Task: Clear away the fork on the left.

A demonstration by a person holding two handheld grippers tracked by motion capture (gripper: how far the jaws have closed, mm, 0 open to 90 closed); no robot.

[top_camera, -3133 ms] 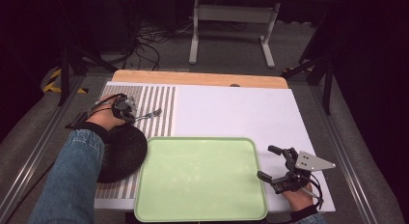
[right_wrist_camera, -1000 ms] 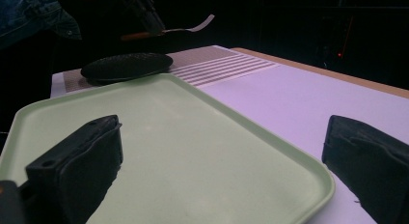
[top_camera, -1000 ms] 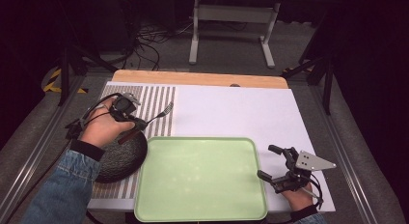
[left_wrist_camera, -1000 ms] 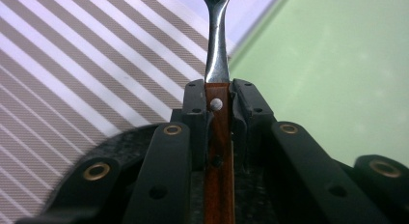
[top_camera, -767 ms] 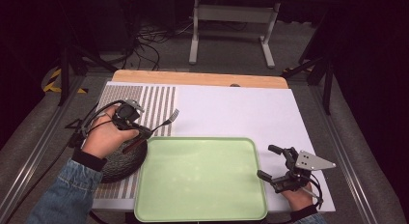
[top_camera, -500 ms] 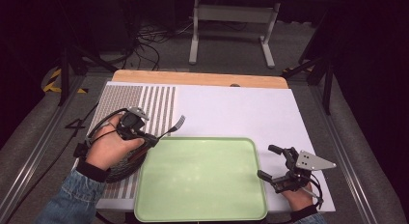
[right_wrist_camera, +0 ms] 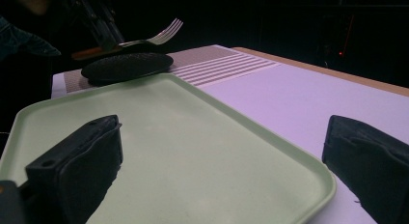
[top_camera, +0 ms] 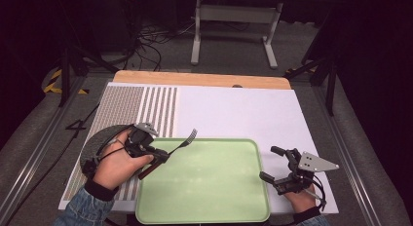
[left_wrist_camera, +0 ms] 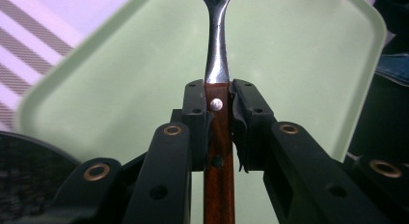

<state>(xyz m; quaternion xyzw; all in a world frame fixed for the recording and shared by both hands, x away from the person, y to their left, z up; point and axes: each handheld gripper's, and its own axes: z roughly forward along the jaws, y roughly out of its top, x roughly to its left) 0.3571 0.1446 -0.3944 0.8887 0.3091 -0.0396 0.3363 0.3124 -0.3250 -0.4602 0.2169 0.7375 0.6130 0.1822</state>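
Note:
A fork [top_camera: 171, 149] with a brown wooden handle is clamped in my left gripper [top_camera: 157, 156], which is shut on the handle. In the left gripper view both pads press the handle just below the rivet, and the steel neck of the fork [left_wrist_camera: 216, 60] points out over the pale green tray [left_wrist_camera: 308, 64]. The fork hangs over the left edge of the tray [top_camera: 209, 187], tines toward the far right. My right gripper [top_camera: 268, 162] rests at the tray's right edge, open, with nothing between its jaws [right_wrist_camera: 222, 132]. The fork [right_wrist_camera: 154, 39] also appears far off in the right gripper view.
A black round plate [top_camera: 97, 144] lies on the striped mat [top_camera: 131, 106] left of the tray, partly under the left hand. A white sheet [top_camera: 238, 111] covers the table beyond the tray, up to a wooden far edge [top_camera: 199, 80].
The left hand has carried the fork from over the striped mat toward the near right, so it now hangs over the tray's left edge. The right gripper has stayed still.

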